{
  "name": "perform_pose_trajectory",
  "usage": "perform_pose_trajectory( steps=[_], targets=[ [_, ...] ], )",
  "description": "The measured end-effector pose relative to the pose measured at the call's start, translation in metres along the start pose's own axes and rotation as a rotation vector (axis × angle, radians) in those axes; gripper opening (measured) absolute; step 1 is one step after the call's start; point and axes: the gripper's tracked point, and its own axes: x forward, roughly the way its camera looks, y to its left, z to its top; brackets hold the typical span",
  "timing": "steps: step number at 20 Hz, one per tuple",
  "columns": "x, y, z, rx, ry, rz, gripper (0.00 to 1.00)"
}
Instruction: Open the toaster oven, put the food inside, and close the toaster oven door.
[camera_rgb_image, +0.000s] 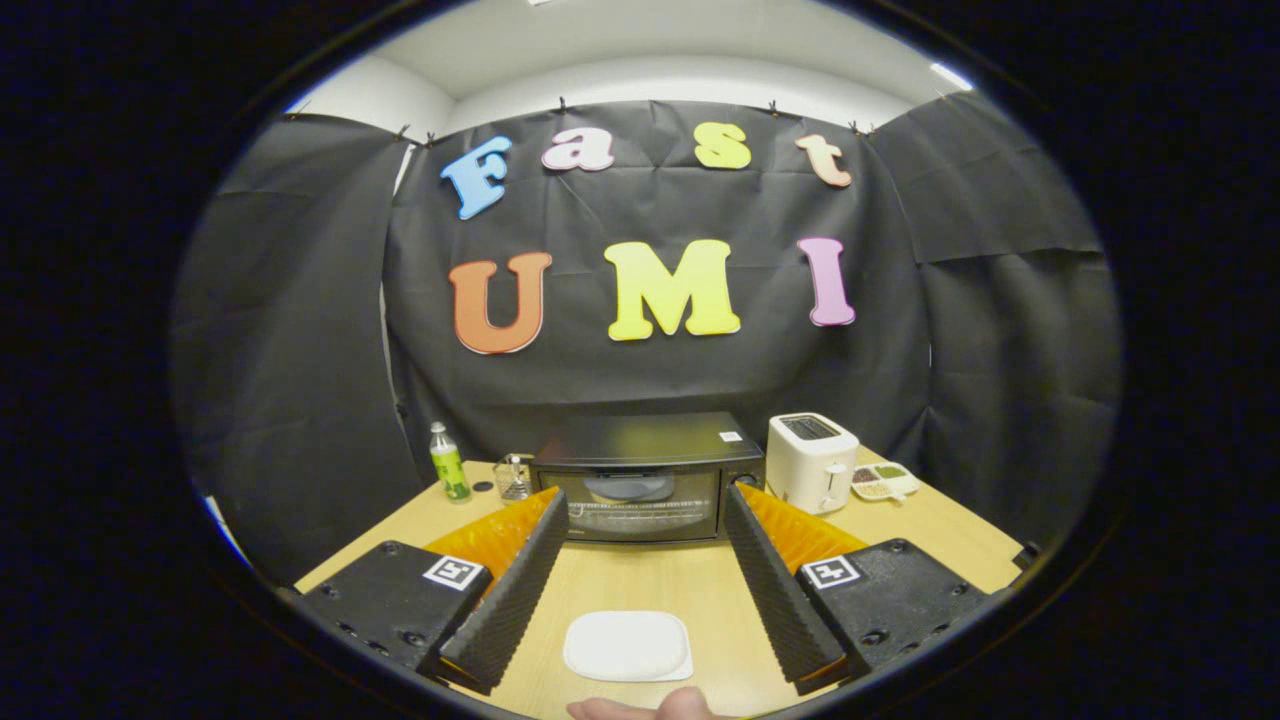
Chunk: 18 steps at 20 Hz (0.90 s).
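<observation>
Both tool (645, 515) fingers spread, toaster oven (648, 478) beyond.

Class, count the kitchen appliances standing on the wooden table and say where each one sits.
2. The black toaster oven stands beyond the open hand-held gripper, door shut. The white pop-up toaster stands right beside it. Others may be hidden behind them.
</observation>
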Motion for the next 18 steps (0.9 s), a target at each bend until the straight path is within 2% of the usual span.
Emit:
perform_pose_trajectory(
  steps=[3,6,8,10,18],
  targets=[
    [-0.029,-0.004,-0.001,-0.019,-0.025,-0.002,1.00],
    [-0.058,0.010,-0.011,-0.033,-0.022,0.049,1.00],
    [-0.073,0.009,-0.009,-0.055,-0.074,0.033,1.00],
    [-0.081,0.010,-0.006,-0.084,-0.128,0.009,1.00],
    [-0.092,0.020,-0.011,-0.088,-0.136,-0.004,1.00]
  ],
)
